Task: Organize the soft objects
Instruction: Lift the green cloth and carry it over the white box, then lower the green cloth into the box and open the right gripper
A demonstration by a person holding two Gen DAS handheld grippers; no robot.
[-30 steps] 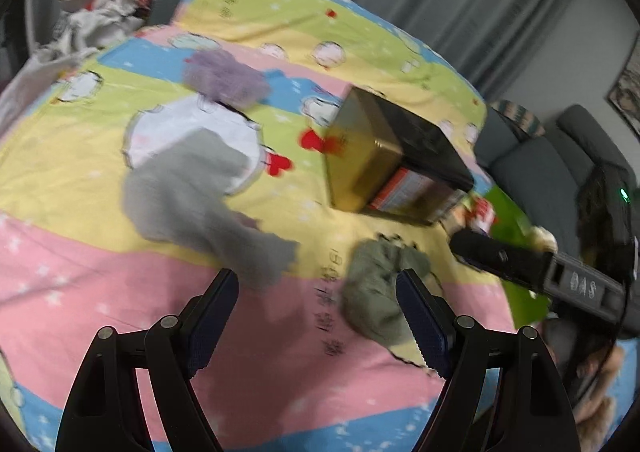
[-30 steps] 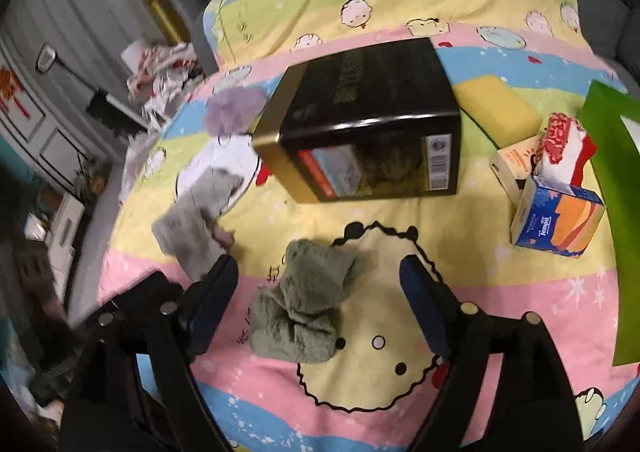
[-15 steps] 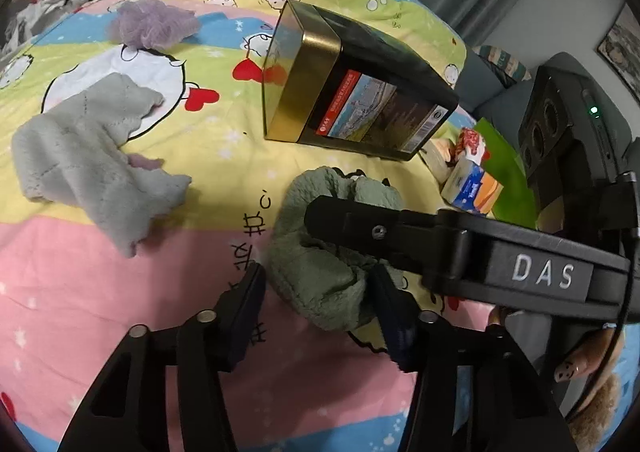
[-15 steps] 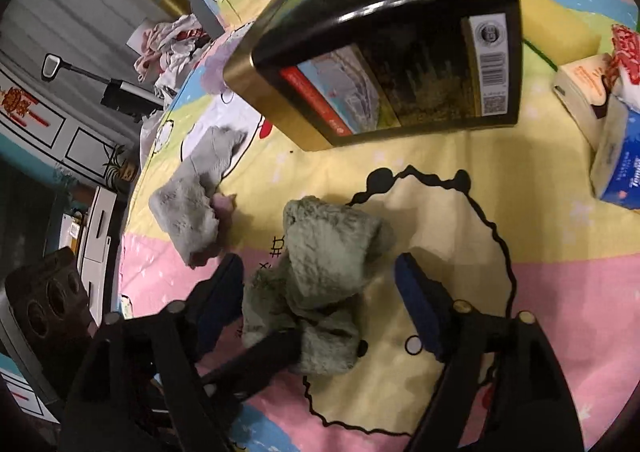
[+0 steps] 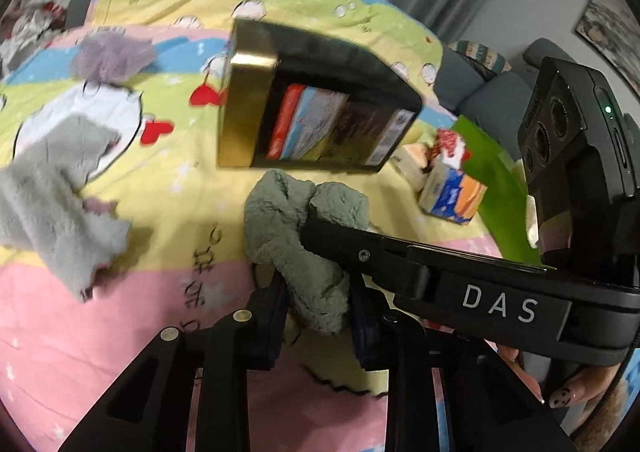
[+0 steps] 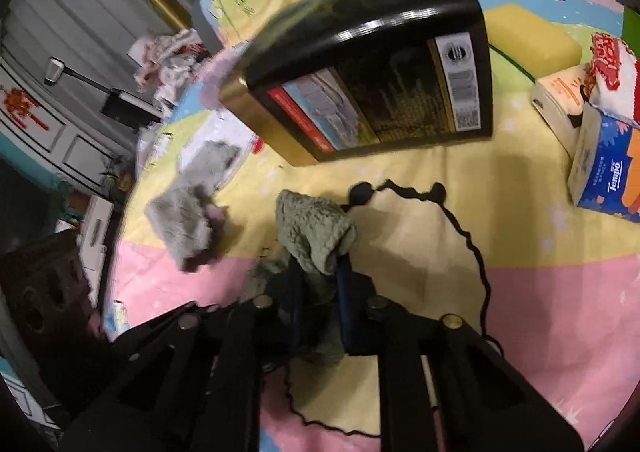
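Two grippers are clamped on one green fleece cloth (image 5: 296,228), which lies crumpled on the patterned bedspread (image 5: 168,179), just in front of the black and gold tin box (image 5: 320,107). Left gripper (image 5: 318,316): jaws closed on the near end of the cloth, at 6 o'clock in the left wrist view. Right gripper (image 6: 318,292): jaws closed on a pinched fold of the same cloth (image 6: 316,236); in the left wrist view its finger enters from 3 o'clock and meets the cloth. Grey fleece cloth (image 5: 56,203): flat on the bedspread at 9 o'clock, apart from both grippers. Purple cloth (image 5: 114,55): at 10 o'clock, beyond the grey one. Tissue packs (image 6: 608,167): at 2 o'clock in the right wrist view, beside the box
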